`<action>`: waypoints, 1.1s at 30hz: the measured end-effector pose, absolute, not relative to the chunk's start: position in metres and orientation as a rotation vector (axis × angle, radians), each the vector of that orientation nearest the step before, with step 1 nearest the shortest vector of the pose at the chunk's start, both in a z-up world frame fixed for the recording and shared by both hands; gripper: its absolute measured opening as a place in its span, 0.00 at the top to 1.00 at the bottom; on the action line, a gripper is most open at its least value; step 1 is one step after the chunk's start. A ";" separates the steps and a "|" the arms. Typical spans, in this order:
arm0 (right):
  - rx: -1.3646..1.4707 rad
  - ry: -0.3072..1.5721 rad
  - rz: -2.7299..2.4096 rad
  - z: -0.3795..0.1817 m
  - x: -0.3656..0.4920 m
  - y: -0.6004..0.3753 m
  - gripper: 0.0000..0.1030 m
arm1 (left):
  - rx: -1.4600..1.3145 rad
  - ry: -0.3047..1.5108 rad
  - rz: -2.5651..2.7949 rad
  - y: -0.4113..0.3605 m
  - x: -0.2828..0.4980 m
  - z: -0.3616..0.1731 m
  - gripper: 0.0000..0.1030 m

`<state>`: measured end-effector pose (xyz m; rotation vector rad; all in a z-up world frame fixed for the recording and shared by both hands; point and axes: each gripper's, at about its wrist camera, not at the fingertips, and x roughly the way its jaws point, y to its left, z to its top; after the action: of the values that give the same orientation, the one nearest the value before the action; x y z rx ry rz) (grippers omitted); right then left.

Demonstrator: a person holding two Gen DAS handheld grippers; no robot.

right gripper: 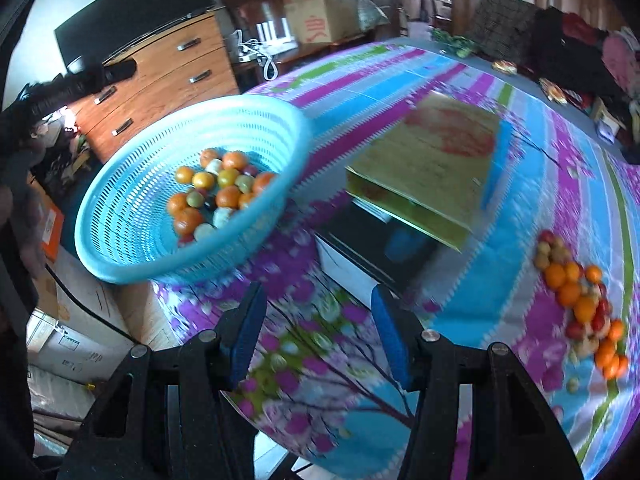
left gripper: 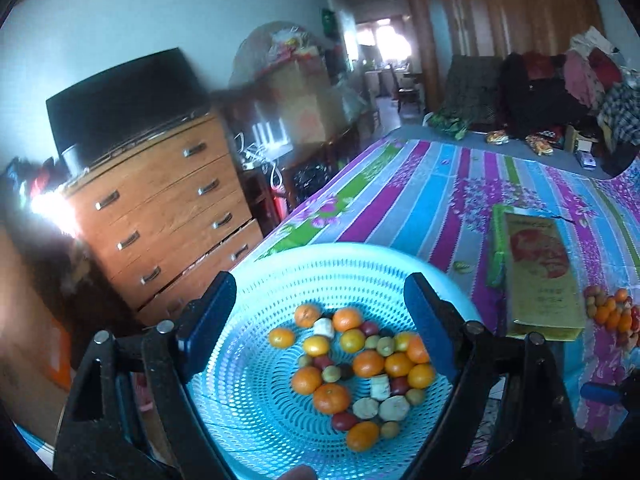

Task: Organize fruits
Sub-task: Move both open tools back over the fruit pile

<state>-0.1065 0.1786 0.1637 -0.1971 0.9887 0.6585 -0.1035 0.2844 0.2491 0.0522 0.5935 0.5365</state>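
In the left wrist view, the left tongs [left gripper: 320,316] stand wide apart with nothing between the pads, framing the blue basket [left gripper: 248,392] that fills the lower centre of the frame. Sorted fruit [left gripper: 360,364] lies heaped in its perforated bottom: small oranges, dark red and green round pieces, a few pale chunks. At the right edge, a second heap of loose fruit [left gripper: 612,314] waits on the striped cloth of the desk [left gripper: 420,196], just beyond a flat yellow box [left gripper: 540,276]. In the right wrist view, the right tongs [right gripper: 318,334] are partly apart and empty at lower centre, over the flowered cloth near the desk's front edge. The basket [right gripper: 120,216] sits at centre left, overhanging the desk's corner, and the loose fruit [right gripper: 580,300] trails down the right side, well apart from the pads. These fruits look light, round and smooth, so likely to roll or squirt out; each is probably best taken across its widest middle with a gentle squeeze, since the small soft ones could bruise.
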 end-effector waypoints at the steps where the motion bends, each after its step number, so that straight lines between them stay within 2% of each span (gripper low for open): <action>1: -0.192 0.989 0.648 0.163 -0.107 0.172 0.43 | 0.056 0.589 0.533 0.280 -0.103 0.250 0.16; 33: 0.000 1.060 0.506 0.128 -0.123 0.039 0.43 | 0.262 0.571 0.362 0.138 -0.079 0.252 0.11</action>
<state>-0.1226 0.0395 0.1278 0.0000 1.0603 0.5057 -0.0785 0.1379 0.2521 0.2625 0.5709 0.3618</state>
